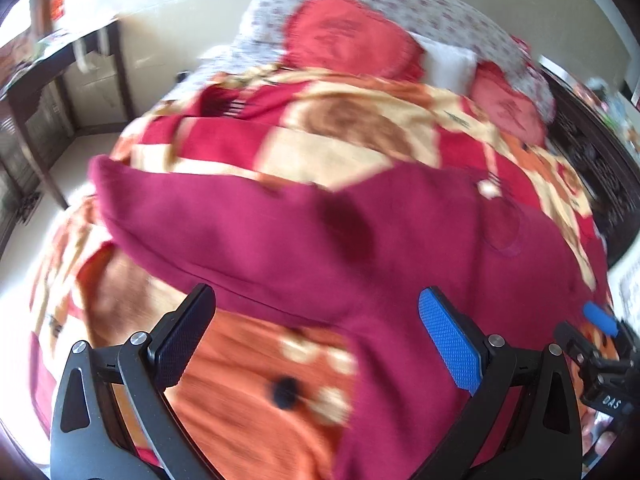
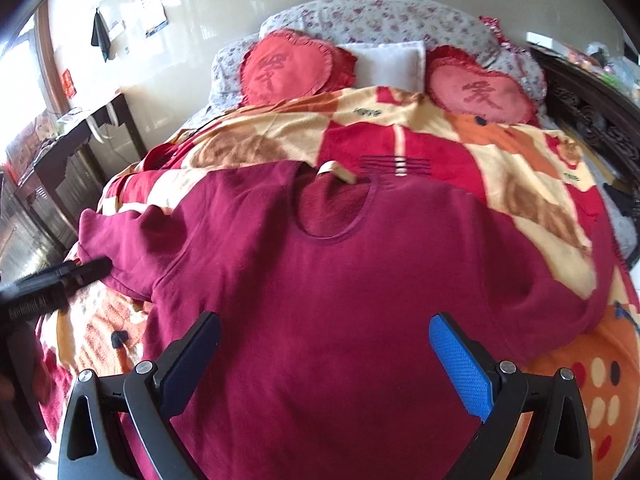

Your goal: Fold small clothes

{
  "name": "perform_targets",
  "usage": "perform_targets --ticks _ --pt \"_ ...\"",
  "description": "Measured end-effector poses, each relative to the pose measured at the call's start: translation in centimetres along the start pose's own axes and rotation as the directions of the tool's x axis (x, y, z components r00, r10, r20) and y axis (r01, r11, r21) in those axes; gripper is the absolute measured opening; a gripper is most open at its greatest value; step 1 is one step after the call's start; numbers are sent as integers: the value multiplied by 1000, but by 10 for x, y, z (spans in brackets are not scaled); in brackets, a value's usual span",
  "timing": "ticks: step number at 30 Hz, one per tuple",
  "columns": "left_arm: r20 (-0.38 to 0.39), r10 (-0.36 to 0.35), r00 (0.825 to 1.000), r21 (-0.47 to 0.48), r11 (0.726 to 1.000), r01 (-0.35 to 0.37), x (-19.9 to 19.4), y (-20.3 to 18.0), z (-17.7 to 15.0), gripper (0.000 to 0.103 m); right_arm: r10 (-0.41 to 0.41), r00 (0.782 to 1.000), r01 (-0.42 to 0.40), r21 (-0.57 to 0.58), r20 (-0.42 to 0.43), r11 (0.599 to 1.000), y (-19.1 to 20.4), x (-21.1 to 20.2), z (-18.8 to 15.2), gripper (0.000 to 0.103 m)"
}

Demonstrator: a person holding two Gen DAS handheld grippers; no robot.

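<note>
A dark crimson knitted long-sleeved sweater (image 2: pixel 340 280) lies spread flat, neckline away from the cameras, on a fleecy red, orange and cream patterned blanket (image 2: pixel 460 152) covering the bed. The right claw (image 2: pixel 325 364) hangs above the sweater's body with its jaws spread wide, gripping nothing. The left claw (image 1: pixel 316 336) is likewise spread and empty, poised over the sweater's sleeve and lower edge; this view is motion-blurred. Two red heart-shaped cushions (image 2: pixel 286 70) flank a white pillow (image 2: pixel 390 62) at the head of the bed.
</note>
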State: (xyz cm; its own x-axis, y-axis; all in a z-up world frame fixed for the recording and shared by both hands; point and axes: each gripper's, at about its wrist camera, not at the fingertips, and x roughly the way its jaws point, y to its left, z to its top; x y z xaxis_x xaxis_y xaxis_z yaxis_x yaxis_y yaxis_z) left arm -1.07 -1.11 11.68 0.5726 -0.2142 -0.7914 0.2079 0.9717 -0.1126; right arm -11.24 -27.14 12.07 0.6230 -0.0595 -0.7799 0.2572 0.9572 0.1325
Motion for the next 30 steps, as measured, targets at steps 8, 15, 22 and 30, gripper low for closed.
perform_targets --ticks 8,15,22,30 --pt "14 126 992 -281 952 -117 25 151 29 99 43 998 -44 -15 -49 999 27 35 9 103" --pt "-40 160 986 -357 920 -163 72 214 46 95 96 991 -98 -12 -95 995 46 59 15 103" --pt "-99 92 991 -403 907 -125 121 234 57 39 110 986 -116 -47 -126 992 60 73 18 103" --pt "87 103 991 -336 939 -68 55 184 76 11 105 986 -105 4 -131 994 39 73 16 103"
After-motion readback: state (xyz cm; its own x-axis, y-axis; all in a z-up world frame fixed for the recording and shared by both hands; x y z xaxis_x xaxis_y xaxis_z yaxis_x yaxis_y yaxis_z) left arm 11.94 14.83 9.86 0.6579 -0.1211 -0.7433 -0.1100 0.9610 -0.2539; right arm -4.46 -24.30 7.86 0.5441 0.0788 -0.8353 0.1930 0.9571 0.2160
